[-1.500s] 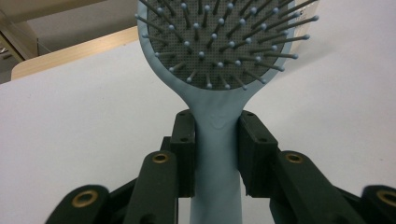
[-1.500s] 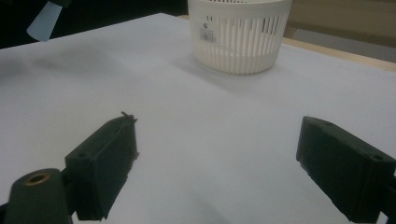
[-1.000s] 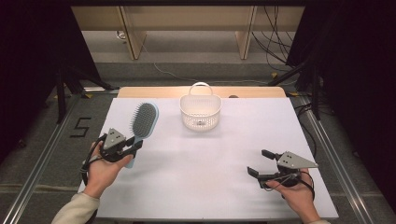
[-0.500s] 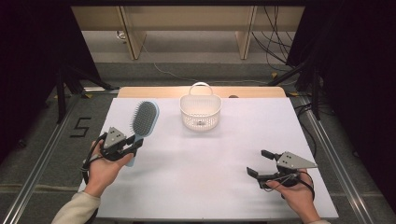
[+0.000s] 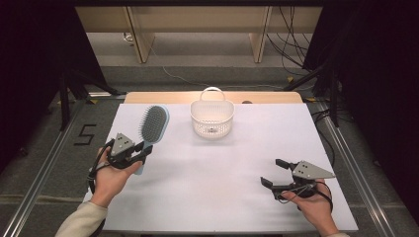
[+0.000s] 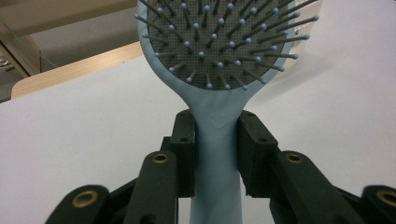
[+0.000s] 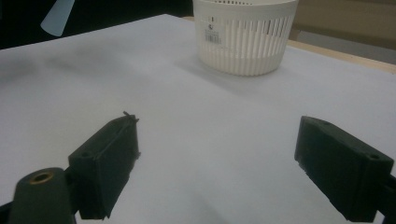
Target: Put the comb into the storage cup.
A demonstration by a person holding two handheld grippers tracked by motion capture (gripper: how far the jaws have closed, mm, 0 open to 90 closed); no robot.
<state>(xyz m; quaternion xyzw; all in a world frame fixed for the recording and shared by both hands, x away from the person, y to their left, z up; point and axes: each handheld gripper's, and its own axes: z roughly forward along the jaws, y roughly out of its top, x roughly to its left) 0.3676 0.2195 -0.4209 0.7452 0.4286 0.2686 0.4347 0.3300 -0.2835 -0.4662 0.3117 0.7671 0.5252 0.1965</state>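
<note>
Hairbrush (image 6: 217,154) held by its handle between the two black fingers (image 6: 183,149) of the left gripper (image 5: 139,152): one finger presses on each side of the handle just below the neck, where the handle widens into the head. The head stands clear beyond the fingertips, and the lower end of the handle runs back between the fingers toward the hand. The brush is pale blue, with an oval head, a dark grey cushion, and grey bristles tipped with small pale balls; the bristles face upward. In the high view the brush (image 5: 151,127) lies over the left part of the white worktop (image 5: 237,197), head pointing away from the person. A white slotted basket (image 5: 212,118) with a handle stands at the far middle, well apart. The right gripper (image 5: 272,173) rests near the right front, its fingers spread wide with nothing between them.
</note>
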